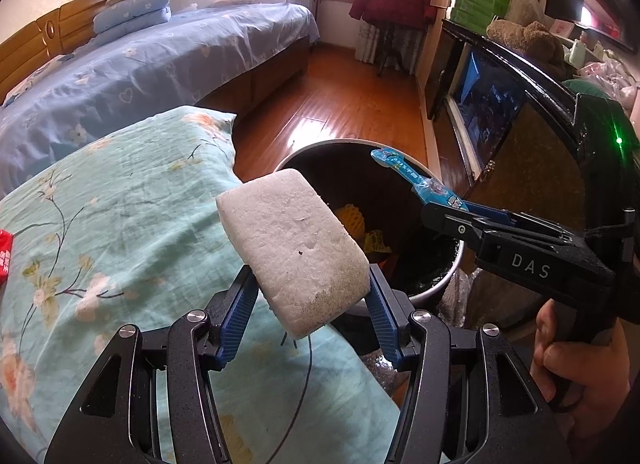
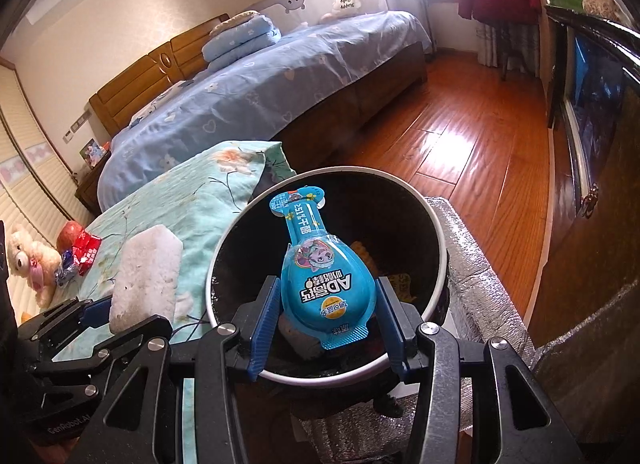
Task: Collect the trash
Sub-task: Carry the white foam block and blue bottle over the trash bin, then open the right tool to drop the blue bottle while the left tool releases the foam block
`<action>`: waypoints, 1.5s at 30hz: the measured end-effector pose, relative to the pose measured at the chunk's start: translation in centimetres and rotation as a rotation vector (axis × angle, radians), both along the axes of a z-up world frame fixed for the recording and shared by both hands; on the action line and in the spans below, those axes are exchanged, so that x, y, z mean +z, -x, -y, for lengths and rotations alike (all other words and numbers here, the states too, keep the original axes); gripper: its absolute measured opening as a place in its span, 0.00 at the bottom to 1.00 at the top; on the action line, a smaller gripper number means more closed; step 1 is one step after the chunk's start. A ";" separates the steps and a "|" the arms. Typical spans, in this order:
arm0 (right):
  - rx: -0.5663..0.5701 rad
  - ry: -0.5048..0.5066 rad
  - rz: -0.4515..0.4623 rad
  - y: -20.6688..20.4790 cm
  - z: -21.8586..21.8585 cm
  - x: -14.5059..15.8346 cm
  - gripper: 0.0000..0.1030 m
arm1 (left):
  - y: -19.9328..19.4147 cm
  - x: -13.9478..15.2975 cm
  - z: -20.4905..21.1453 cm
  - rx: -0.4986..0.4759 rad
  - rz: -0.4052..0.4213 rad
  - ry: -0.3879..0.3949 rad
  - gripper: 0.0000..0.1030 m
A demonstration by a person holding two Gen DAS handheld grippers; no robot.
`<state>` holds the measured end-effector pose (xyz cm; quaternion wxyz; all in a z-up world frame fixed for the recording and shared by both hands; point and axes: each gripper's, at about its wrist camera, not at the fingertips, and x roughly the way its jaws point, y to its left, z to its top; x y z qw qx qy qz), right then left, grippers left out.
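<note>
Foam block (image 1: 292,248): between the jaws of the left gripper (image 1: 312,300), above the bedspread (image 1: 120,204), just left of the bin (image 1: 436,288).
Packet (image 2: 324,276): between the jaws of the right gripper (image 2: 328,324), over the bin's mouth.
Bin: on the floor (image 2: 460,136), right of the bedspread, wrappers inside.
Bed (image 2: 260,92): behind the bedspread.

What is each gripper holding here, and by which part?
The left gripper clamps a white foam block across its near, grubby end. The right gripper clamps a blue bottle-shaped snack packet by the sides of its wide lower body, over the bin.
</note>
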<state>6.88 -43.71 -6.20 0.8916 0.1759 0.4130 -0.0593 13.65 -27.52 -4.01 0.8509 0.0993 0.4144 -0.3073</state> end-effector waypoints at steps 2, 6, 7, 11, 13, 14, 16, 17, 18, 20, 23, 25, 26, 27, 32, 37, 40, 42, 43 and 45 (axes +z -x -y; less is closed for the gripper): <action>-0.003 -0.003 -0.001 -0.1 0.2 0.0 0.47 | -0.2 0.0 0.3 -0.001 -0.001 0.000 0.53; -0.009 -0.007 -0.004 -0.4 0.7 -0.1 0.47 | -0.4 0.0 1.1 -0.008 0.005 -0.009 0.53; -0.011 -0.008 -0.004 -0.5 0.8 -0.1 0.47 | -0.5 0.0 1.3 -0.009 0.005 -0.011 0.53; -0.016 -0.019 -0.012 -0.8 1.2 -0.3 0.47 | -0.8 -0.2 1.8 -0.012 0.006 -0.021 0.53; -0.020 -0.025 -0.018 -1.0 1.4 -0.5 0.47 | -1.0 -0.2 2.1 -0.013 0.007 -0.022 0.53; -0.022 -0.026 -0.020 -1.0 1.5 -0.6 0.47 | -1.1 -0.3 2.2 -0.013 0.007 -0.024 0.53; -0.026 -0.024 -0.022 -1.1 1.7 -0.6 0.47 | -1.3 -0.3 2.5 -0.014 0.005 -0.026 0.53; -0.028 -0.025 -0.023 -1.2 1.8 -0.6 0.47 | -1.4 -0.4 2.6 -0.014 0.004 -0.029 0.53; -0.029 -0.025 -0.023 -1.3 1.9 -0.6 0.47 | -1.5 -0.4 2.7 -0.014 0.003 -0.030 0.53; -0.037 -0.030 -0.024 -1.4 2.2 -0.6 0.47 | -1.7 -0.5 3.0 -0.016 0.002 -0.033 0.53; -0.044 -0.031 -0.027 -1.6 2.5 -0.7 0.47 | -2.0 -0.6 3.4 -0.023 0.000 -0.039 0.54; -0.047 -0.033 -0.030 -1.8 2.7 -0.7 0.47 | -2.1 -0.8 3.6 -0.025 -0.002 -0.044 0.54; -0.049 -0.037 -0.032 -1.8 2.8 -0.8 0.47 | -2.2 -0.9 3.6 -0.025 -0.005 -0.044 0.54; -0.049 -0.039 -0.034 -1.9 2.9 -0.9 0.47 | -2.3 -1.0 3.7 -0.023 -0.008 -0.043 0.54; -0.047 -0.042 -0.040 -2.1 3.1 -1.1 0.47 | -2.6 -1.2 4.0 -0.021 -0.014 -0.043 0.55; -0.053 -0.058 -0.037 -2.2 3.4 -1.2 0.49 | -2.9 -1.2 4.3 -0.029 -0.013 -0.035 0.58; -0.059 -0.090 -0.035 -2.3 4.0 -1.2 0.49 | -2.9 -1.1 4.4 -0.035 -0.013 -0.037 0.67; -0.067 -0.093 -0.028 -2.2 4.1 -1.0 0.50 | -2.7 -1.0 4.1 -0.030 -0.003 -0.038 0.73; -0.069 -0.092 -0.023 -2.1 4.1 -0.9 0.51 | -2.6 -1.0 3.9 -0.028 0.000 -0.038 0.73; -0.071 -0.090 -0.015 -1.8 3.9 -0.7 0.52 | -2.4 -1.1 3.2 -0.021 -0.002 -0.035 0.73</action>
